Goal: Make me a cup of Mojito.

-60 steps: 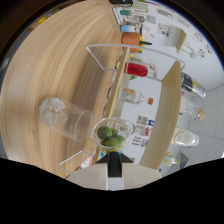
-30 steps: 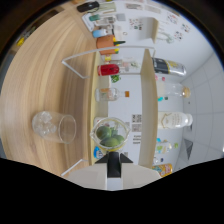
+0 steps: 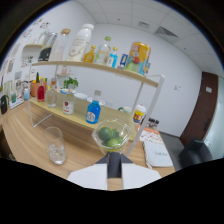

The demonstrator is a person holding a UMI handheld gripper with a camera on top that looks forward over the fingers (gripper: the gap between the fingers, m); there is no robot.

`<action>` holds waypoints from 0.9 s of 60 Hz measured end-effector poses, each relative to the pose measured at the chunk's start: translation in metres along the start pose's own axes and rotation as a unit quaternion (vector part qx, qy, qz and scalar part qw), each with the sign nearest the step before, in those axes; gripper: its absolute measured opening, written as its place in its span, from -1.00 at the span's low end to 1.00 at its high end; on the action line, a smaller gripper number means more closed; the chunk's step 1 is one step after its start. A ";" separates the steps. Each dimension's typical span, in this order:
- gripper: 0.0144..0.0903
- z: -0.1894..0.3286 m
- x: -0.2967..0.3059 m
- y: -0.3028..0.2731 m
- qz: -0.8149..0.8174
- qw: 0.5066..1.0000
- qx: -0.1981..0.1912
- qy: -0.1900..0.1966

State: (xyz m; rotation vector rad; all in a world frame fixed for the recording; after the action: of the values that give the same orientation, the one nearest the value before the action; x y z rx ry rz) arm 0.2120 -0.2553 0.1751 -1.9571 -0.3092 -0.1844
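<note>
A white-walled room with a panelled ceiling fills the background, with a dark brown door [image 3: 207, 107] off to the right and a dark chair [image 3: 196, 152] below it. A light wooden table [image 3: 27, 137] runs across the lower part of the scene, and on it stands a clear two-tier shelf rack [image 3: 90, 70] whose shelves are wood-coloured. The top tier carries a row of bottles and cartons, among them a tall white bottle [image 3: 80, 42] and a yellow-orange carton [image 3: 138, 56]; the lower tier holds smaller items, including a red bottle [image 3: 41, 91], a small green plant [image 3: 70, 83] and a blue bottle [image 3: 92, 112]. To the right of the fingers lies a white booklet or pad [image 3: 157, 152]. On the table, ahead and to the left of the fingers, stands a clear drinking glass [image 3: 55, 145] with ice cubes in it, well apart from the rack's leg. Just ahead of the gripper [image 3: 114, 167] hangs a small clear plastic cup [image 3: 112, 135] containing green limes [image 3: 109, 137], raised above the table surface and hiding part of the rack's lower shelf. The gripper's tips meet under this cup and appear to clamp its base between them.
</note>
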 end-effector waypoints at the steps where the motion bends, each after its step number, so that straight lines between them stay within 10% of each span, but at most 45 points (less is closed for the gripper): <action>1: -0.95 0.003 0.002 0.010 0.009 1.000 -0.008 -0.001; 19: -0.96 0.045 0.015 0.148 0.113 0.982 -0.146 -0.029; 40: -0.88 0.051 0.009 0.175 0.150 0.973 -0.169 -0.056; 51: 0.67 0.041 0.028 0.166 0.129 0.978 -0.165 -0.013; 54: 0.82 0.035 0.029 0.155 0.129 0.979 -0.159 -0.005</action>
State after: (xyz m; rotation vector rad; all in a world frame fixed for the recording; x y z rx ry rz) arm 0.2856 -0.2776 0.0331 -2.2928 -0.0290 -0.0553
